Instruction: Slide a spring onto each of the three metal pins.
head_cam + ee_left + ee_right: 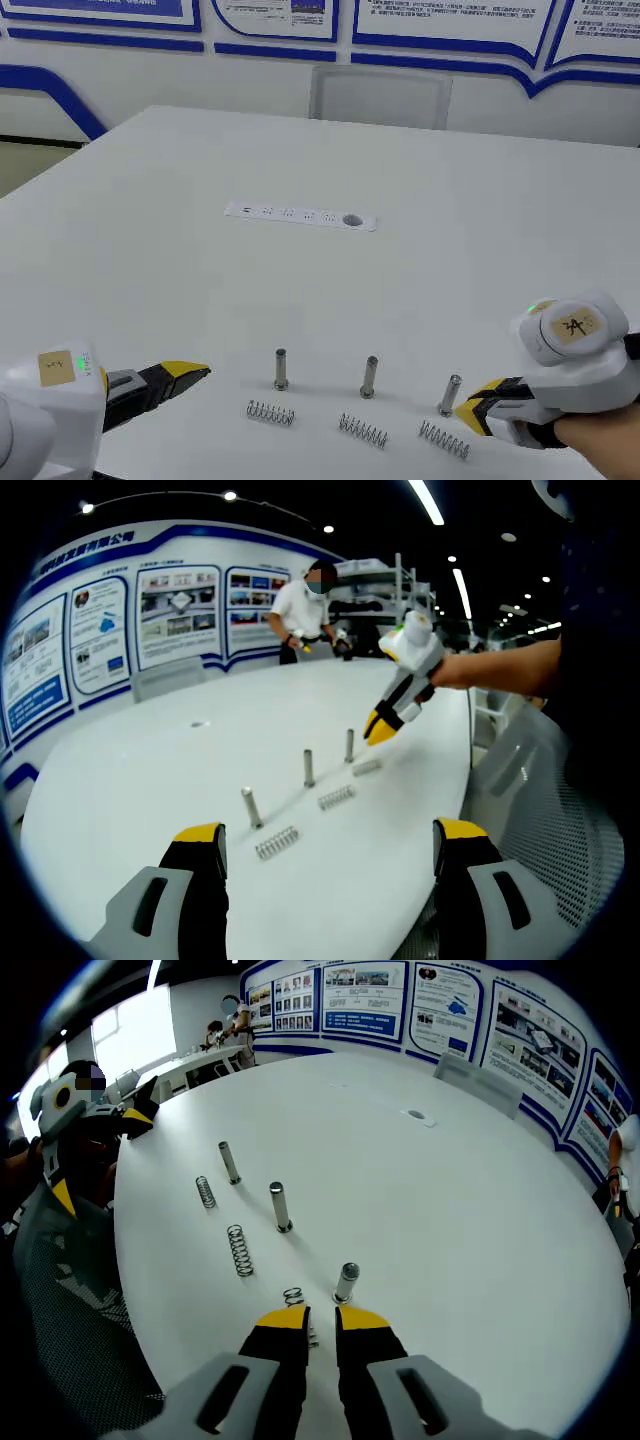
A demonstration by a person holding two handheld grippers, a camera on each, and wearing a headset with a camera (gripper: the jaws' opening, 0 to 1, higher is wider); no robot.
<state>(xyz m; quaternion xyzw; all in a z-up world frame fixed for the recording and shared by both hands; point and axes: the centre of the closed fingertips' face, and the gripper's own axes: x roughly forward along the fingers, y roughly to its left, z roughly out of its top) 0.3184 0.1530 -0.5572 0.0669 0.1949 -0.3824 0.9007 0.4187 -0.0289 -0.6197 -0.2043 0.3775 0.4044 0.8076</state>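
On the white table (pixel 450 270), three metal pins are stood upright in a row near the front edge. As seen in the head view, they are the left pin (pixel 281 368), the middle pin (pixel 370 376) and the right pin (pixel 451 394). Before each pin a spring is laid flat on the table: the left spring (pixel 270 412), the middle spring (pixel 362 431) and the right spring (pixel 443 440). All three pins are bare.

The left gripper (pixel 203 373) is held low at the left of the row, well apart from the left pin, with its yellow tips pointed toward the pins. In the left gripper view its jaws are seen spread wide, with nothing between them.

The right gripper (pixel 468 412) is held by a hand (pixel 600 450) at the right end of the row. Its tips are just beside the right pin and over one end of the right spring. In the right gripper view its jaws are drawn almost together, with only a narrow slot left between them. A few coils of the right spring are seen at the tips and in the slot, but whether the spring is gripped cannot be told.

Farther back a socket strip (pixel 300 215) is set into the table, and a chair (pixel 380 95) is placed at the far edge.
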